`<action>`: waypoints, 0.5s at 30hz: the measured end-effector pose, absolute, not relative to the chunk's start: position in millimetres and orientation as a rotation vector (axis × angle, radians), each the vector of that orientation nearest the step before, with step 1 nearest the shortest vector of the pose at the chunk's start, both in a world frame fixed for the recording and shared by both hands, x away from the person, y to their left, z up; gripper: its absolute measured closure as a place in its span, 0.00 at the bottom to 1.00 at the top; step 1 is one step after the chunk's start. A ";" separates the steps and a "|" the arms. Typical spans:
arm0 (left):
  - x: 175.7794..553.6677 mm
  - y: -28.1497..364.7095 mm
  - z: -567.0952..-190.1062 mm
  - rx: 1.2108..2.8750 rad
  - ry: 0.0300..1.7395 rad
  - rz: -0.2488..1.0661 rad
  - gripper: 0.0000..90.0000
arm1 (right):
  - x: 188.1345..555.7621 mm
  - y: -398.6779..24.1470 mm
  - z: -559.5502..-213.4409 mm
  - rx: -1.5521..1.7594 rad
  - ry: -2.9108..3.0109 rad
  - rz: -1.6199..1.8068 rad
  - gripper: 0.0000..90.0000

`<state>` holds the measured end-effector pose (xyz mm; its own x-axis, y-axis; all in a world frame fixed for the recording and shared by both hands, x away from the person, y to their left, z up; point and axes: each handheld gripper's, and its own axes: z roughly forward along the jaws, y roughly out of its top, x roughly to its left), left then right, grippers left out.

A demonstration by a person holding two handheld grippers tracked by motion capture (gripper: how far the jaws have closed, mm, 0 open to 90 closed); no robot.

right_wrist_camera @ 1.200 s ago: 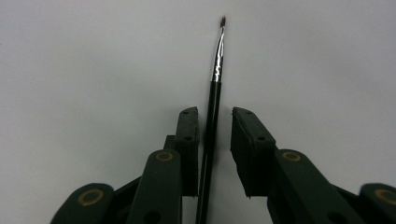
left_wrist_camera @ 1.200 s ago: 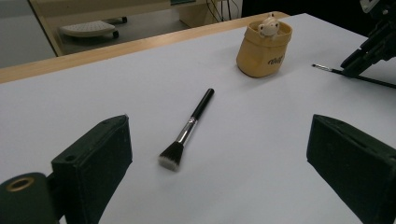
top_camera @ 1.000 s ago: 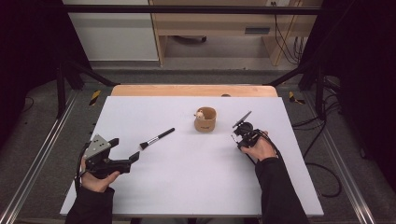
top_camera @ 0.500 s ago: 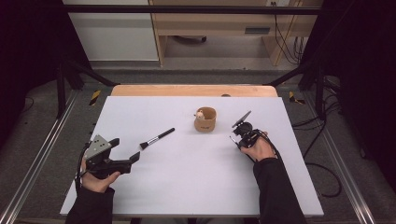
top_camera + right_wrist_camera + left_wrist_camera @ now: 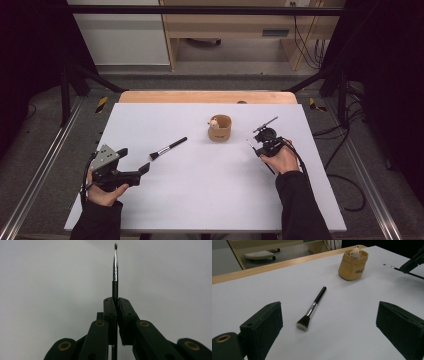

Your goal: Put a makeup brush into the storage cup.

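Nearest the person's edge of the white table (image 5: 200, 200), toward its left corner, the left gripper (image 5: 142, 171) rests in the left hand (image 5: 102, 187), its grey three-cornered plate on top. Its jaws stand wide apart with nothing between them, and in the left gripper view they frame bare table at either side. They point toward the broad makeup brush (image 5: 311, 310), which lies flat just beyond them, left of the table's middle, its pale bristle head toward the gripper and its black handle running away toward the far edge.

Toward the right edge, about halfway up the table, the right hand (image 5: 282, 160) holds the right gripper (image 5: 256, 145). Its jaws are clenched on the black handle of a thin brush (image 5: 115, 267); in the right gripper view the pads press together around the handle, and the silver ferrule and small dark tip stick out past them over the white surface. The high view shows the fine tip (image 5: 247, 142) pointing toward the table's middle.

Farther off, just past the middle toward the far edge, stands a small tan cup (image 5: 220, 128) with a pale figure perched at its rim. It sits upright, near the thin brush's tip but apart from it, and well apart from the broad makeup brush.

Beyond it runs the table's wooden far edge (image 5: 200, 96).
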<state>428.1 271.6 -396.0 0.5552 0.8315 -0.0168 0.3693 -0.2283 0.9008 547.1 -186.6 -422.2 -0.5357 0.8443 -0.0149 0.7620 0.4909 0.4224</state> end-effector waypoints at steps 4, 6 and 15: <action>428.3 271.4 -396.5 1.824 0.988 0.597 0.07 | 534.8 -190.0 -408.1 1.346 2.469 0.671 0.95; 428.1 271.1 -396.3 1.825 0.987 0.599 0.07 | 528.9 -190.9 -400.5 1.330 2.442 0.733 0.95; 427.8 270.7 -396.3 1.825 0.986 0.599 0.07 | 508.6 -199.9 -375.6 1.282 2.333 0.954 0.95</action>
